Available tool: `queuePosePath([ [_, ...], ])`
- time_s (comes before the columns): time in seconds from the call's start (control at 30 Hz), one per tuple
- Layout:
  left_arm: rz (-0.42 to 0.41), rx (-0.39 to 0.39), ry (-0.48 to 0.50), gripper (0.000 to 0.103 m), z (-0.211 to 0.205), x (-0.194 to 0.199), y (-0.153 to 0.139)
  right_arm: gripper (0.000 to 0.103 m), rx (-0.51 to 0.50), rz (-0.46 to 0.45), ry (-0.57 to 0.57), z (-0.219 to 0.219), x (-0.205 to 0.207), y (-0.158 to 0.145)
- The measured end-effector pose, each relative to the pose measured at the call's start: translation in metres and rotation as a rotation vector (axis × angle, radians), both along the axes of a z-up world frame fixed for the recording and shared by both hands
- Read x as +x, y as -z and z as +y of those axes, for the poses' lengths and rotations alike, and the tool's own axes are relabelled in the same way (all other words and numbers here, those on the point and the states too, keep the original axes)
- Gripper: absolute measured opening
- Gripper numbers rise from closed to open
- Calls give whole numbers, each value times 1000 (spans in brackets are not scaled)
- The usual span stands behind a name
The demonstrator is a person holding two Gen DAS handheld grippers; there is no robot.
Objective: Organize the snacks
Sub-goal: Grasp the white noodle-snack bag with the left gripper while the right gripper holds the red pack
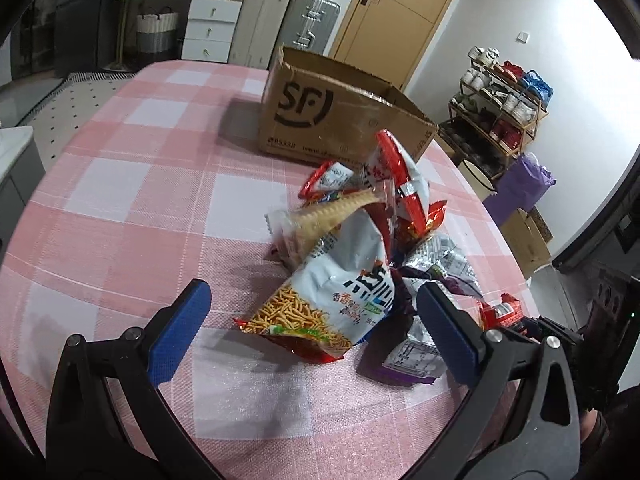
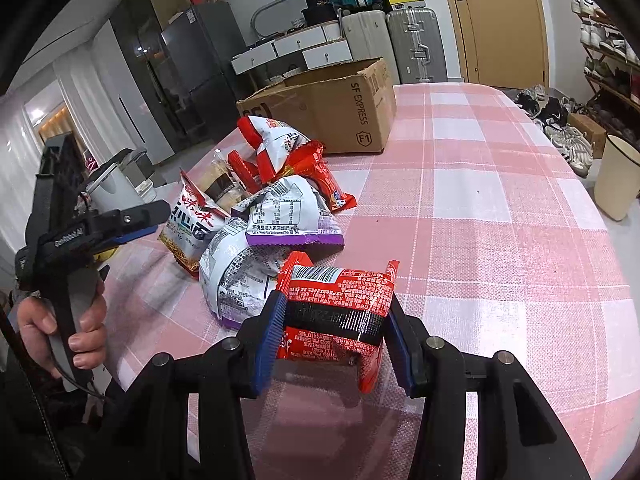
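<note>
On the left of the right wrist view, a person's hand (image 2: pixel 76 320) grasps the handle of the left hand-held gripper (image 1: pixel 312 312), whose blue pads stand wide apart with nothing pressed between them; in its own view it hangs over the near end of the snack pile. Directly between and beyond its fingers lies a white noodle-snack bag (image 1: pixel 336 292), resting on the pink checked table (image 1: pixel 140 152). Behind that bag a clear pack holding a wafer cone (image 1: pixel 320 216) leans across a red-and-white bag (image 1: pixel 400 176) that stands tilted upward. To the right of the noodle bag are silver-and-purple packets (image 2: pixel 280 216), lying back side up and touching one another.

Beyond the pile stands a brown cardboard box (image 1: pixel 340 116) printed with a courier logo, its top flaps open. Its inside is hidden from the left wrist view, and the right wrist view shows only the flaps and rim, so what it holds cannot be told. The snacks all lie outside it, on the table, close to its front wall.

At the right end of the pile, the right hand-held gripper (image 2: pixel 336 332) is closed on a red packet (image 2: pixel 340 308) with a black band, both blue pads pressing its sides just above the cloth.
</note>
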State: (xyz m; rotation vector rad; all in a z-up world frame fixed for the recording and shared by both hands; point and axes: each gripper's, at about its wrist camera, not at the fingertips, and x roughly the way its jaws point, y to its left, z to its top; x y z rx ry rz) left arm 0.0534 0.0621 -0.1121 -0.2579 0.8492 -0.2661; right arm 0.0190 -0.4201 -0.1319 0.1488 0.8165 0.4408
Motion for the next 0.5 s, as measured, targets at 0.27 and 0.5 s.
queuePosePath([
  [0.27, 23, -49, 53, 83, -2, 17, 20, 48, 11, 6, 9, -5, 3, 4],
  [0.5, 18, -141, 84, 56, 7, 16, 23, 48, 14, 10, 12, -5, 4, 5],
])
